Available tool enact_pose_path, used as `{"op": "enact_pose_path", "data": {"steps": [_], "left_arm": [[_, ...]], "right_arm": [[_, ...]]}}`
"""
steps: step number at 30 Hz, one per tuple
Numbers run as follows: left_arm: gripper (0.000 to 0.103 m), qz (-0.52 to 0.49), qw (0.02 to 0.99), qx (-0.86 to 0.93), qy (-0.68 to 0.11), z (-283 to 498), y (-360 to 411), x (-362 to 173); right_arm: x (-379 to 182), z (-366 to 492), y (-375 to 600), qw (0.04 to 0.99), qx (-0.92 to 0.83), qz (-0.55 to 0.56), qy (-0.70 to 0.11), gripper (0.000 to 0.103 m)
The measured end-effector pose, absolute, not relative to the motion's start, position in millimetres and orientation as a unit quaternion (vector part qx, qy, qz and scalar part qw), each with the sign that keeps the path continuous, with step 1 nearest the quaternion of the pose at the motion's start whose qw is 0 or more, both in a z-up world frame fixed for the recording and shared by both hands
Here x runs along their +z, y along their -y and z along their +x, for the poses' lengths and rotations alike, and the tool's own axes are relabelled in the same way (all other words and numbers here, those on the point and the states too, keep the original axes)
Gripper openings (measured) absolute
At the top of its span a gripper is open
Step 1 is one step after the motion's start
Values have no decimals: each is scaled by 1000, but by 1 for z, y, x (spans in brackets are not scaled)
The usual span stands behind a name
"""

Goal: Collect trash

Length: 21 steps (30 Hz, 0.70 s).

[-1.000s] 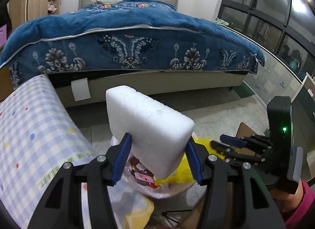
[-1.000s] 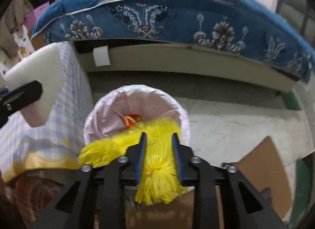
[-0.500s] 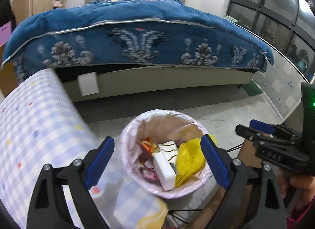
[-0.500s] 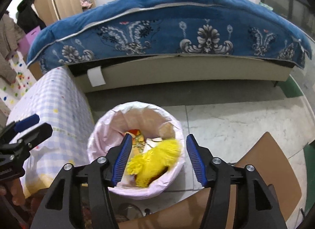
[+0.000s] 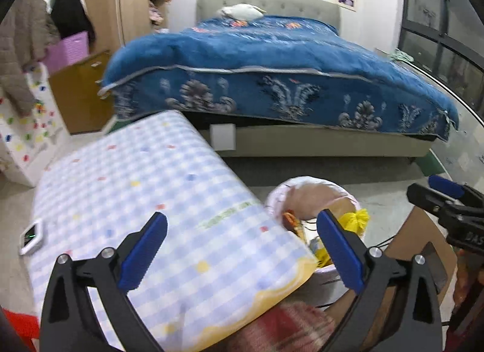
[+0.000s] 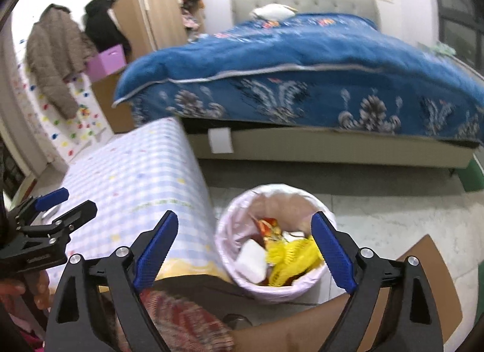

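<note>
A bin lined with a pink bag (image 6: 225,225) stands on the floor beside the table; it also shows in the left wrist view (image 5: 279,193). Inside lie a white foam block (image 6: 252,258), a yellow mesh wad (image 6: 290,256) and colourful wrappers (image 6: 269,226). My right gripper (image 6: 245,250) is open and empty, raised above the bin. My left gripper (image 5: 242,247) is open and empty over the table's near right corner. The left gripper shows at the left of the right wrist view (image 6: 65,205); the right gripper shows at the right of the left wrist view (image 5: 435,190).
A table with a blue checked cloth (image 5: 121,188) fills the left. A small white device (image 5: 31,237) lies at its left edge. A bed with a blue quilt (image 6: 302,58) stands behind. A brown cardboard sheet (image 6: 423,252) lies on the floor at right.
Both grippers opened and dropped their loads into the bin: the white foam block from the left, the yellow mesh from the right. Both then pulled up and swung left.
</note>
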<state>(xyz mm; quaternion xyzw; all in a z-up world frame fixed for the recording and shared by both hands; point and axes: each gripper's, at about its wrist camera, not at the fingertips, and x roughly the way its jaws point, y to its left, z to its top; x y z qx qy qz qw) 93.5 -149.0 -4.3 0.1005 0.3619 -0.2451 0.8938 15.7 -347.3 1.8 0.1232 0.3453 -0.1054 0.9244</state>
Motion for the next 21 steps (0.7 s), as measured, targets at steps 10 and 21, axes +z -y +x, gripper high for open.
{"op": "enact_pose_path", "data": {"steps": [10, 21], "left_arm": [[96, 76, 917, -139, -365, 54, 57, 35], [96, 44, 930, -23, -363, 10, -32, 50]], "right_arm": [[66, 0, 263, 946, -7, 89, -311, 92], [98, 0, 182, 944, 88, 32, -317, 93]]}}
